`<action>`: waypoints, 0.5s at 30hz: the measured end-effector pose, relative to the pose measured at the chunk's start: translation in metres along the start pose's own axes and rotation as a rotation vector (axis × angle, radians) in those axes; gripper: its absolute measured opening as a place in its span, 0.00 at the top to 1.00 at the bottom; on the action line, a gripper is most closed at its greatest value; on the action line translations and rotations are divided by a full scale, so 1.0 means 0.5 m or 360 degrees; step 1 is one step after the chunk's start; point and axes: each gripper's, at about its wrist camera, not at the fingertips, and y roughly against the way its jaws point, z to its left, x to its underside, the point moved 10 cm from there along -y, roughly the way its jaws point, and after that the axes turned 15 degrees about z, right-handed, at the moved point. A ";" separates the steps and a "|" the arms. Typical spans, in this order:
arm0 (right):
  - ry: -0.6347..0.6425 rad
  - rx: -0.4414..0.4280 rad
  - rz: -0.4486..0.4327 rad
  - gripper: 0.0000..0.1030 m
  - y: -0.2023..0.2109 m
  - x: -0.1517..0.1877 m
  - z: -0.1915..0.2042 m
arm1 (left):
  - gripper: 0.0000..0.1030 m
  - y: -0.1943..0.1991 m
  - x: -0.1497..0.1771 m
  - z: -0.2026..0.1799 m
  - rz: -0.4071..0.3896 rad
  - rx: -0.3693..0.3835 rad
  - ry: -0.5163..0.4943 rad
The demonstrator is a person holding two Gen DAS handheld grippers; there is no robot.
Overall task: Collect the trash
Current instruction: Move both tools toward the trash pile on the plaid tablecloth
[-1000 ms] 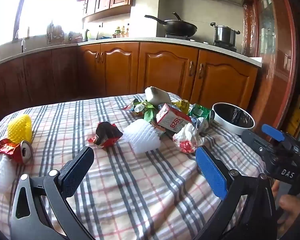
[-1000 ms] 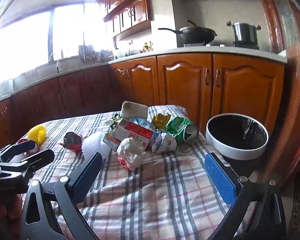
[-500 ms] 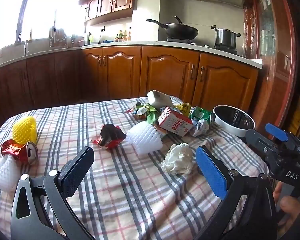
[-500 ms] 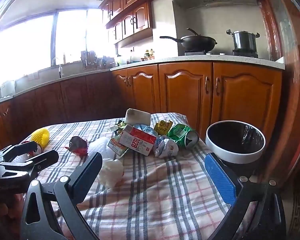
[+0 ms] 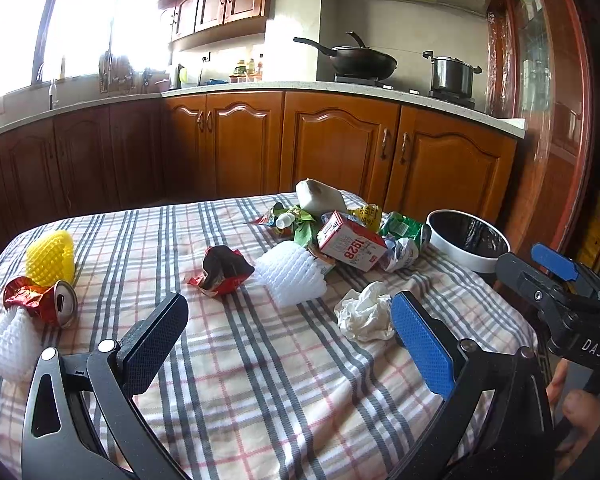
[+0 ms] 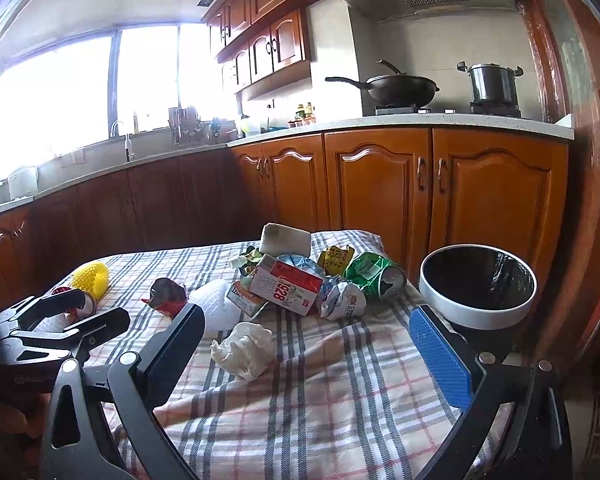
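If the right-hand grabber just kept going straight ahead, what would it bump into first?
Most likely the crumpled white tissue, lying on the checked tablecloth ahead of the open right gripper, slightly left of centre. Depth is unclear; passing above it, it would meet the trash pile around the red-and-white carton.

Hidden under the milk carton (image 6: 287,289): most of the wrapper pile. Too small to read: bottles (image 5: 250,68) on the counter. Cut off by the frame edge: a hand (image 5: 576,412).
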 end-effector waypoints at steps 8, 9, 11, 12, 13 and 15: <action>0.0000 -0.0008 -0.0004 0.00 -0.001 0.002 0.005 | 0.00 -0.003 0.004 0.000 0.0008 0.0000 -0.0007; 0.0001 -0.0010 -0.0005 0.00 -0.001 0.003 0.006 | 0.00 -0.003 0.004 0.000 0.0010 0.0000 -0.0008; 0.0001 -0.0015 -0.0006 0.00 -0.001 0.002 0.008 | 0.00 -0.003 0.004 0.001 0.0010 0.0001 -0.0007; 0.0001 -0.0018 -0.0007 0.00 0.000 0.003 0.009 | 0.00 -0.003 0.004 0.001 0.0010 0.0001 -0.0005; 0.0001 -0.0022 -0.0008 0.00 0.000 0.002 0.010 | 0.00 -0.004 0.004 0.001 0.0011 0.0002 -0.0005; 0.0003 -0.0024 -0.0012 0.00 0.002 0.003 0.012 | 0.00 -0.004 0.005 0.000 0.0010 0.0000 -0.0007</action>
